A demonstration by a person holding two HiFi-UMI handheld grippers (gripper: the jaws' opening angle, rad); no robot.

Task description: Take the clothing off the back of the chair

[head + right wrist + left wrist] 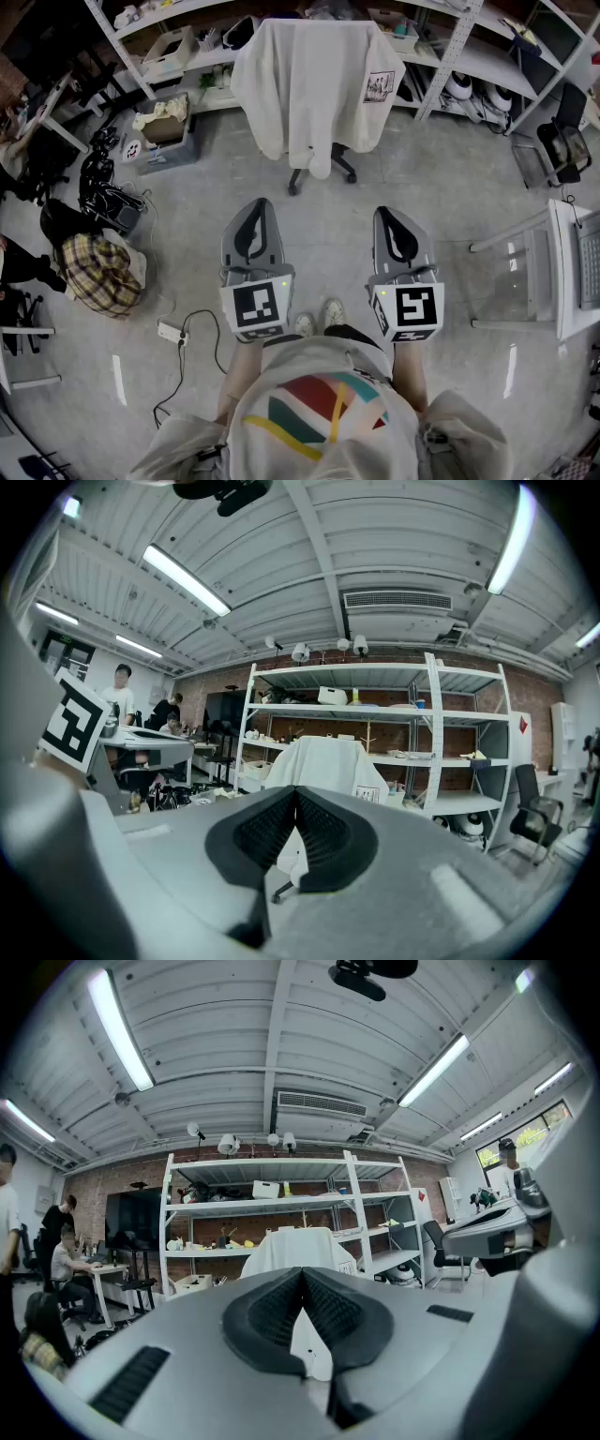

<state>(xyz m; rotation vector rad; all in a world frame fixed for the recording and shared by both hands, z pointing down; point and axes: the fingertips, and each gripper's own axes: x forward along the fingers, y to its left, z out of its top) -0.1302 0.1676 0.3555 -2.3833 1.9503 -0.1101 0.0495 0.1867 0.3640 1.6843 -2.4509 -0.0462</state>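
Observation:
A white garment (314,80) with a small printed patch hangs over the back of an office chair (322,171) at the top middle of the head view, in front of the shelving. It also shows straight ahead as the white garment (298,1249) in the left gripper view and the white garment (323,765) in the right gripper view. My left gripper (257,208) and right gripper (388,216) are held side by side above the floor, well short of the chair. Both are shut with nothing between their pads.
Metal shelving (441,56) runs behind the chair. A cardboard box (164,127) and grey crate stand at the left, with a plaid bag (101,272) and a power strip (171,330) on the floor. A white table frame (553,272) stands at the right. People sit at desks (80,1269) far left.

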